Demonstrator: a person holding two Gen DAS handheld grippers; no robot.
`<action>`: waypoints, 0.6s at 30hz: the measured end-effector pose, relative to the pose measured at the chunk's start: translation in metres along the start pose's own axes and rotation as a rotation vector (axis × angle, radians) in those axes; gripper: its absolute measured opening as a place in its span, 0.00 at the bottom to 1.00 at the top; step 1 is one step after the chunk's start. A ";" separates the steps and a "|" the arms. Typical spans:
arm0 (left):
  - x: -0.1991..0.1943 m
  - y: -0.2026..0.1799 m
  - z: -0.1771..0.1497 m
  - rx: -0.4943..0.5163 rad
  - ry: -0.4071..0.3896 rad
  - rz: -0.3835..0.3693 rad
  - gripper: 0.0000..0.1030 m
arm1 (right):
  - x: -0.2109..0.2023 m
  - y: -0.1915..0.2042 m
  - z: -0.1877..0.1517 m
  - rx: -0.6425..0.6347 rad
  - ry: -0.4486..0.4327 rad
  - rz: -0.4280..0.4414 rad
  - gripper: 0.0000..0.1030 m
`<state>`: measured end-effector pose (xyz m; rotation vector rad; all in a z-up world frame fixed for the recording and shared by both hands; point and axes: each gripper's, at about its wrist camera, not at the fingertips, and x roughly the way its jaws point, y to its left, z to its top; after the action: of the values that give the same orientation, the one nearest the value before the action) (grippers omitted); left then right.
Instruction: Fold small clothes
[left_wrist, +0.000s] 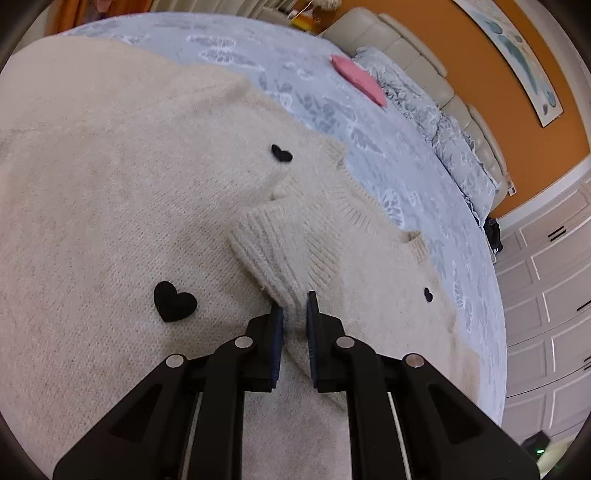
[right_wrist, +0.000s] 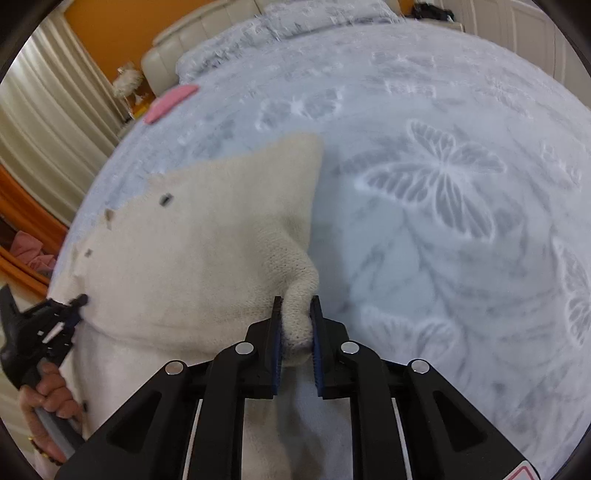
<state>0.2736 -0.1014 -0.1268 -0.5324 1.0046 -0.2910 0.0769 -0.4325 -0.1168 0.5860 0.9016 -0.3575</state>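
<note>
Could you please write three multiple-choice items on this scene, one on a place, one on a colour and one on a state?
1. Where does the pink item lie?
A. on the bedspread, apart from the sweater
B. on the sweater
C. in a gripper

2. What colour are the hearts on the cream sweater?
A. red
B. black
C. blue

3. What is the right gripper doing?
A. standing wide open
B. shut on nothing
C. pinching a fold of the sweater

Key: 1 A, bare bedspread separates it from the sweater; 2 B, the hearts are dark black; 3 C, knit bulges between its pads.
</note>
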 end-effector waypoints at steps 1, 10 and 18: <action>-0.001 -0.001 0.001 0.010 -0.005 0.003 0.10 | -0.011 0.003 0.003 0.012 -0.039 0.014 0.21; -0.078 0.055 0.042 -0.159 -0.192 -0.021 0.58 | -0.062 0.071 -0.017 0.013 -0.239 0.034 0.58; -0.163 0.227 0.144 -0.375 -0.389 0.374 0.76 | -0.026 0.153 -0.059 -0.207 -0.165 0.098 0.66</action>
<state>0.3116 0.2060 -0.0733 -0.6936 0.7578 0.3326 0.1047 -0.2741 -0.0746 0.4018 0.7381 -0.2169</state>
